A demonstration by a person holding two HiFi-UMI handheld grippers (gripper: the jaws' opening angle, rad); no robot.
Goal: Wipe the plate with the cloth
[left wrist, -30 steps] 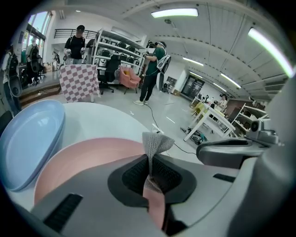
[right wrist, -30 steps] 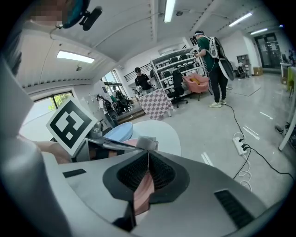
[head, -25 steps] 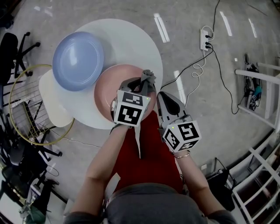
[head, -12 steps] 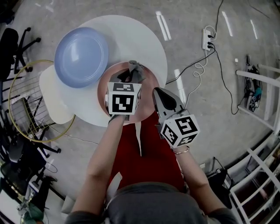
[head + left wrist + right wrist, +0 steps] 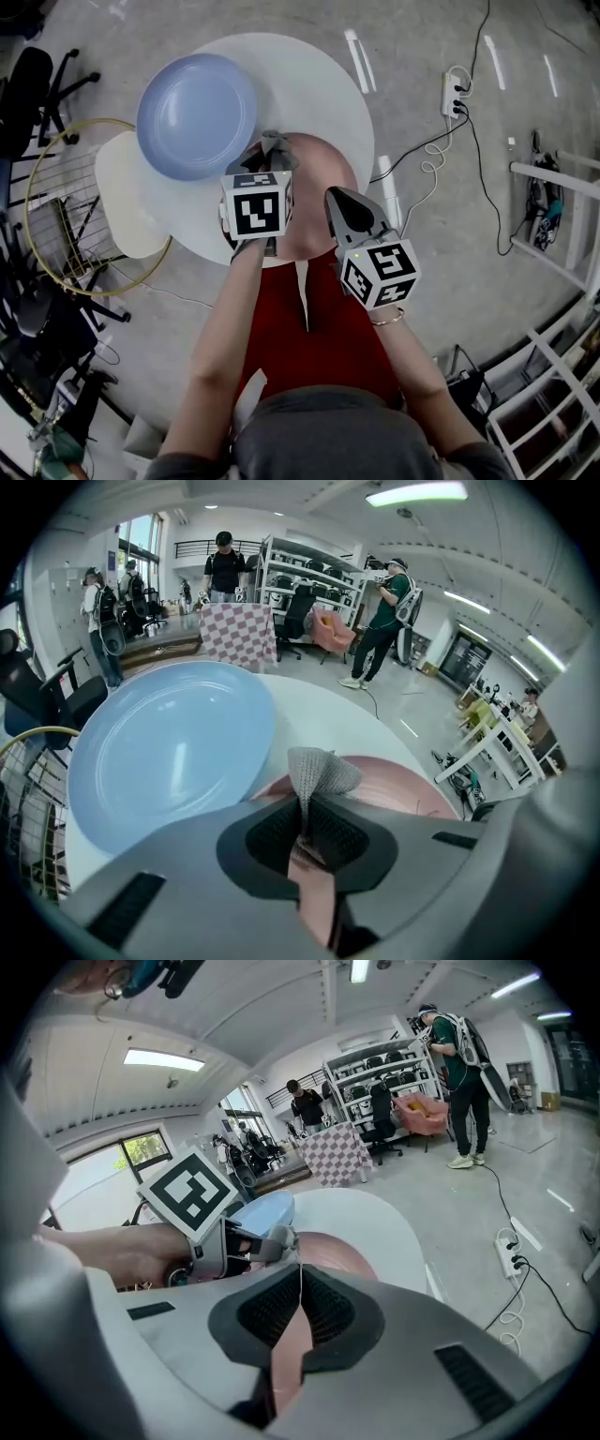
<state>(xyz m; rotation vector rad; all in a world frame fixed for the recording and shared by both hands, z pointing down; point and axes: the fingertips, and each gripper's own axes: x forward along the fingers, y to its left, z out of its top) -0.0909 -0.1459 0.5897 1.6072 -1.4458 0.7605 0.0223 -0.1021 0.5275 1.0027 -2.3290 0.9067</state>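
**Left gripper carrying cloth along far rim of pink plate**

One second ago the left gripper [image 5: 271, 157] was standing over the far-right rim of the round pink plate [image 5: 317, 178]. It is now standing over the far-left rim. The grey mesh cloth [image 5: 275, 144] is therefore travelling leftwards along the far rim, towards the large round pale-blue plate [image 5: 197, 114]. The right gripper [image 5: 337, 196] is keeping its station beside the pink plate's near-right rim.

The left forearm is reaching straight forward with the marker cube facing up. The left gripper's jaws are clamping the cloth [image 5: 317, 772], and a folded tuft is standing out past the tips. Whether the cloth is touching the plate cannot be determined. The right forearm is angling inward, and the right gripper's jaws are pressing together with nothing between them.

The pink plate is sitting at the near edge of the round white table [image 5: 309, 84], with the cloth over it. The pale-blue plate is lying at the table's far-left edge, just beside the pink plate.
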